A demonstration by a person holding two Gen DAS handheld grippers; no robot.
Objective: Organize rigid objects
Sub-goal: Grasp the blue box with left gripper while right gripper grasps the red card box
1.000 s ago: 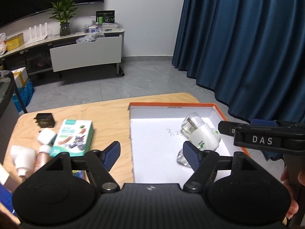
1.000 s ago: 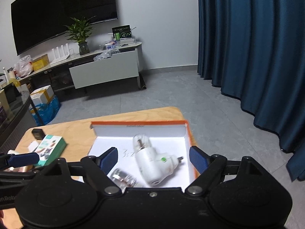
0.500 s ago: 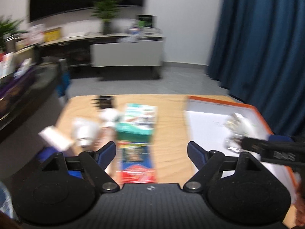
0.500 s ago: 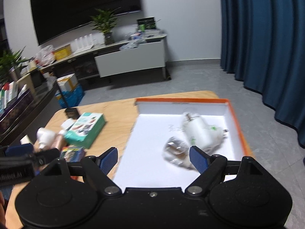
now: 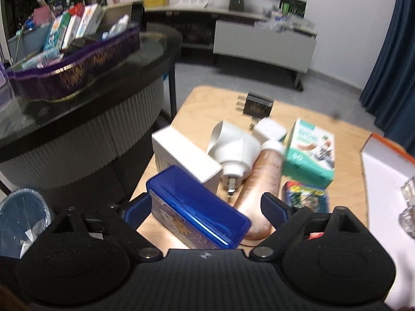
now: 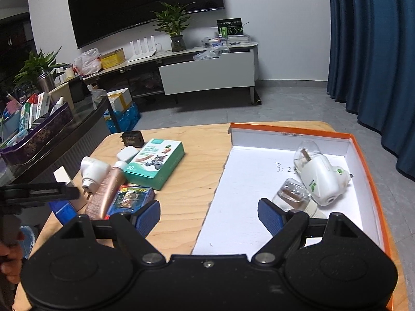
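Left gripper point(image 5: 205, 204): jaws spread wide, straddling the blue case point(image 5: 197, 207), not yet closed on it. A second ago these jaws faced the tray; they have since swung across to the clutter at the table's left edge. Judgement: the case is the next pick.

Just beyond the case: white box point(image 5: 181, 155), white plug point(image 5: 233, 150), copper bottle point(image 5: 262, 181) lying flat, card pack point(image 5: 306, 197), green box point(image 5: 308, 150); black adapter point(image 5: 256, 103) near the far edge. The view is blurred.

Right gripper point(image 6: 208, 217): jaws released, nothing held, hovering over the near edge between the clutter and the tray point(image 6: 368, 160). The tray fills the table's right side and holds a white diffuser point(image 6: 321, 178) and a glass vial point(image 6: 293, 194), touching.

Two items sorted, most still out on the table.
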